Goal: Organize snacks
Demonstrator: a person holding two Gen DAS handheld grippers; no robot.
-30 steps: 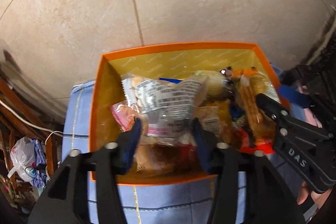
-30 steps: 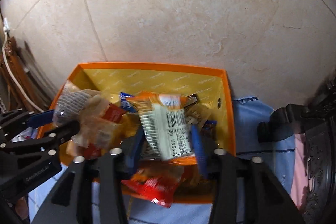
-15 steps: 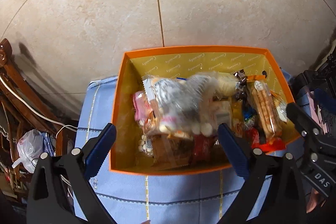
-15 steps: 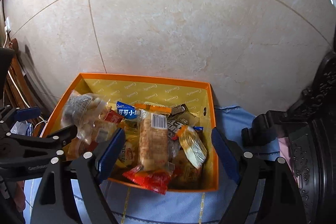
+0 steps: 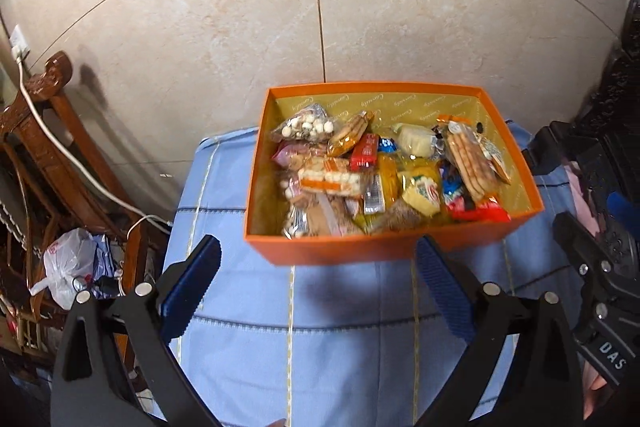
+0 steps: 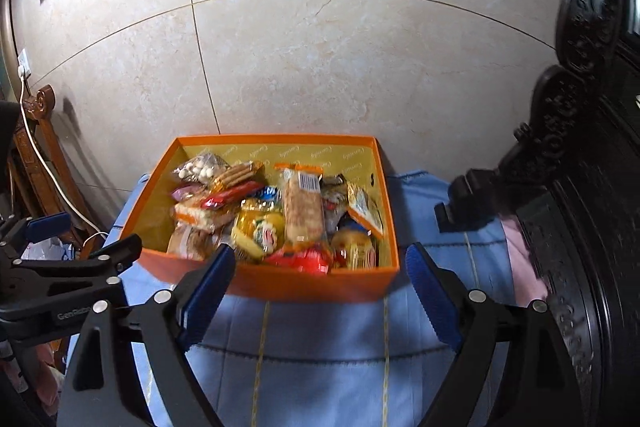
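The orange box (image 5: 384,251) sits in the middle of both views, on the blue cloth (image 5: 320,327) that covers my worktop, with its far side close to the beige tiled wall (image 5: 240,27). It is filled with wrapped snacks (image 5: 380,171): a clear bag of small white balls (image 5: 306,126) in the upper left corner of the box, a red packet (image 5: 365,157) near the centre, a long pack of biscuits (image 5: 468,159) toward the right side, a yellow packet (image 6: 260,227) low in the pile.

My left hand-held gripper (image 5: 318,287) hangs in the lower part of the frame over the cloth, just short of the box's near wall. Its blue pads are spread wide with nothing between them; they have just been opening. My right hand-held gripper (image 6: 318,283) is likewise spread wide and empty, its jaws having just opened further, the near wall of the box showing between them.

At the left edge stand a carved wooden chair (image 5: 44,131), a white cable (image 5: 72,155) and a white plastic bag (image 5: 66,263). Dark carved furniture (image 6: 580,187) fills the right edge.
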